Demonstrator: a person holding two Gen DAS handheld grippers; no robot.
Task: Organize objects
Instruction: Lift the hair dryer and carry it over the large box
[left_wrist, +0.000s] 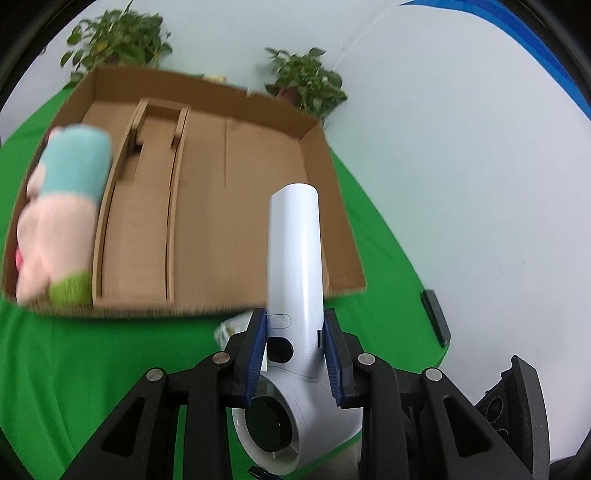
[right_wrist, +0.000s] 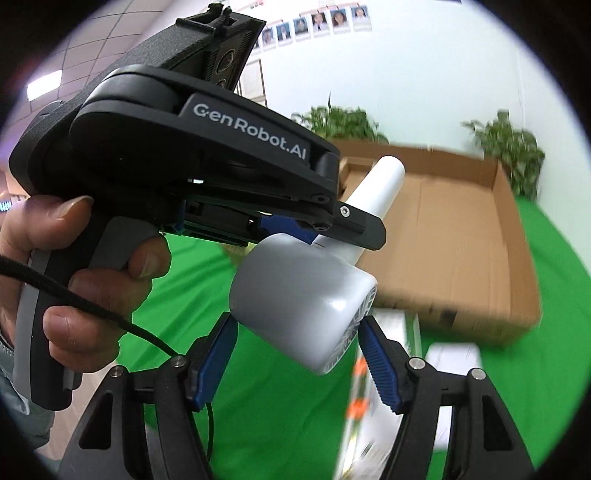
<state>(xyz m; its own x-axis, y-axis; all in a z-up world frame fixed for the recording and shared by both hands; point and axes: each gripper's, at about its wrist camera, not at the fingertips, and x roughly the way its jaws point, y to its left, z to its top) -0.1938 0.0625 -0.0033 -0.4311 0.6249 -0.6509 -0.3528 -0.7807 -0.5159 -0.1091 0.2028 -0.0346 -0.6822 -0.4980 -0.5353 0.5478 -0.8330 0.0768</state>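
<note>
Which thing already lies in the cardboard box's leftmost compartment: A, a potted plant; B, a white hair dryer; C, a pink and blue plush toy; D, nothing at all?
C: the left wrist view shows the plush toy lying in the leftmost section of the cardboard box, while the hair dryer is clamped in the left hand-held gripper in front of the box.

White hair dryer (left_wrist: 295, 258), brown cardboard box (left_wrist: 236, 206), green tablecloth (left_wrist: 92, 369), pink-and-teal plush toy (left_wrist: 62, 206), blue-padded black tool (left_wrist: 295, 354)
</note>
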